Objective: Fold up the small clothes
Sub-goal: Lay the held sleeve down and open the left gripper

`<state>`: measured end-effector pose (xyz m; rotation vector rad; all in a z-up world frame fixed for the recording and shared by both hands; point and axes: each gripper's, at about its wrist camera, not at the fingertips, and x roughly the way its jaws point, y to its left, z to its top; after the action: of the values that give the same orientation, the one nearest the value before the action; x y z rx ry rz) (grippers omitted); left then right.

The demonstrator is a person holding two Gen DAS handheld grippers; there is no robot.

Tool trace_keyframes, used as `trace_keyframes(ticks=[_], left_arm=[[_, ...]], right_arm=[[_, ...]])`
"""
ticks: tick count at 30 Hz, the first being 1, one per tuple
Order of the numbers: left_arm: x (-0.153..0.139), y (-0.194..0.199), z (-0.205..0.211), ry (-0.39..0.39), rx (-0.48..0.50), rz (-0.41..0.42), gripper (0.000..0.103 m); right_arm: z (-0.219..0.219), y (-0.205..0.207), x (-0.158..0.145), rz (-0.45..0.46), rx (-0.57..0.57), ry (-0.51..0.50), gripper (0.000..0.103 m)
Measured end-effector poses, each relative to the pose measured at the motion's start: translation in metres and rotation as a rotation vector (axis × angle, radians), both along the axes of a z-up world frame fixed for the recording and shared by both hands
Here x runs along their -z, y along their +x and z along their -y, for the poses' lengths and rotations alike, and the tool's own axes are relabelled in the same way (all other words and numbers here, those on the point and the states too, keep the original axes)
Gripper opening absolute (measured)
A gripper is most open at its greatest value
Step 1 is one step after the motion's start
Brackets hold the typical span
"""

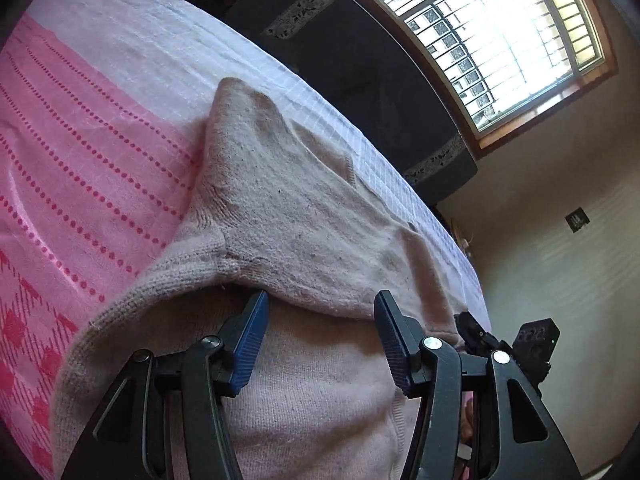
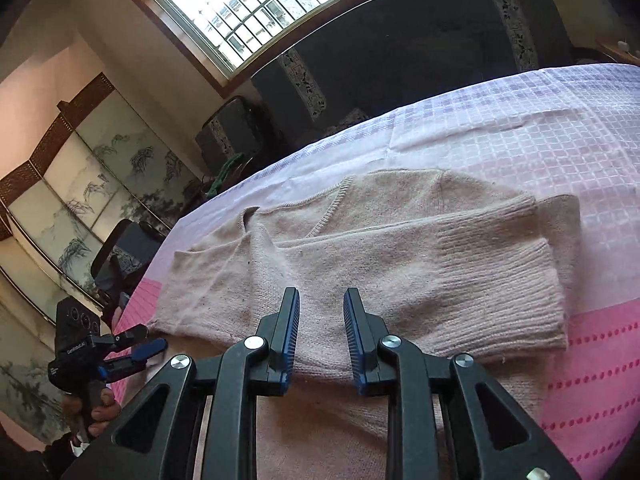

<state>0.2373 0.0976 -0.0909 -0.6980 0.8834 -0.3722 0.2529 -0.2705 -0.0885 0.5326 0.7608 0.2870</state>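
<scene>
Sweater (image 2: 360, 248) beneath right hand-held gripper (image 2: 321, 300)

Fuzzy, pilled knit sweater (image 2: 360, 248) lies on a matt woven cotton bedspread (image 2: 560, 128).

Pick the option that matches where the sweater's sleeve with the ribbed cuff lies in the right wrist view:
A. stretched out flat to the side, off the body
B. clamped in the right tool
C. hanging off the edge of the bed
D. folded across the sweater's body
D: the sleeve lies across the body of the sweater, and the right tool stands open above the knit.
</scene>
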Motion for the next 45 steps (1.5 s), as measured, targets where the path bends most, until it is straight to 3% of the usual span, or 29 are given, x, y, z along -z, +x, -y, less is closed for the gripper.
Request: trace_keyframes(ticks=[3, 5, 7, 9, 10, 16, 19, 23, 25, 27, 28, 31, 32, 36, 38, 40, 41, 42, 45], left_arm=[[-0.005, 0.008, -0.007, 0.014, -0.070, 0.079, 0.055], [-0.007, -0.002, -0.025, 0.031, -0.216, 0.131, 0.047], [0.002, -0.005, -0.049, -0.002, -0.317, 0.105, 0.043], [0.024, -0.004, -0.065, -0.071, -0.326, 0.032, 0.032], [0.026, -0.007, -0.067, -0.063, -0.331, 0.041, 0.023], [0.004, -0.020, -0.045, 0.142, -0.353, 0.122, 0.024], [-0.005, -0.021, -0.034, 0.221, -0.341, 0.162, 0.024], [0.004, -0.011, -0.037, 0.202, -0.319, 0.099, 0.042], [0.008, -0.009, -0.041, 0.165, -0.323, 0.074, 0.042], [0.009, -0.012, -0.042, 0.156, -0.318, 0.074, 0.043], [0.009, -0.013, -0.041, 0.156, -0.314, 0.072, 0.043], [0.007, -0.022, -0.038, 0.130, -0.286, 0.094, 0.059], [0.006, -0.025, -0.037, 0.134, -0.289, 0.100, 0.063], [0.001, -0.033, -0.041, 0.142, -0.348, 0.122, 0.066], [0.003, -0.034, -0.048, 0.132, -0.385, 0.112, 0.069], [0.007, -0.031, -0.055, 0.112, -0.407, 0.092, 0.070], [0.008, -0.030, -0.057, 0.106, -0.412, 0.086, 0.070], [0.009, -0.030, -0.059, 0.106, -0.419, 0.082, 0.070], [0.011, -0.028, -0.060, 0.117, -0.436, 0.063, 0.070]], right_arm=[[-0.004, -0.001, 0.000, 0.004, -0.008, -0.021, 0.028], [0.000, -0.002, 0.000, 0.002, 0.011, -0.005, 0.038], [0.011, -0.004, 0.002, -0.002, 0.037, 0.055, 0.057], [0.022, -0.009, 0.003, 0.008, 0.068, 0.118, 0.061], [0.026, -0.011, 0.003, 0.016, 0.082, 0.141, 0.061], [0.045, -0.029, -0.003, 0.049, 0.184, 0.243, 0.063], [0.038, -0.026, -0.011, 0.052, 0.169, 0.181, 0.063], [0.008, -0.009, -0.018, 0.043, 0.076, -0.033, 0.063], [0.005, 0.004, -0.008, -0.070, 0.147, -0.193, 0.057], [0.018, 0.003, -0.008, -0.105, 0.241, -0.194, 0.033], [0.022, 0.000, -0.010, -0.113, 0.264, -0.197, 0.033], [0.049, -0.022, -0.015, -0.055, 0.307, -0.019, 0.037], [0.058, -0.024, -0.017, -0.061, 0.322, -0.003, 0.037], [0.076, -0.011, -0.014, -0.110, 0.287, -0.025, 0.040], [0.070, 0.000, -0.005, -0.152, 0.229, -0.056, 0.042], [0.059, 0.006, -0.003, -0.135, 0.201, -0.109, 0.040], [0.053, 0.007, -0.004, -0.130, 0.183, -0.150, 0.034], [0.046, 0.009, -0.003, -0.146, 0.179, -0.204, 0.010], [0.047, 0.004, -0.009, -0.115, 0.210, -0.217, 0.008]])
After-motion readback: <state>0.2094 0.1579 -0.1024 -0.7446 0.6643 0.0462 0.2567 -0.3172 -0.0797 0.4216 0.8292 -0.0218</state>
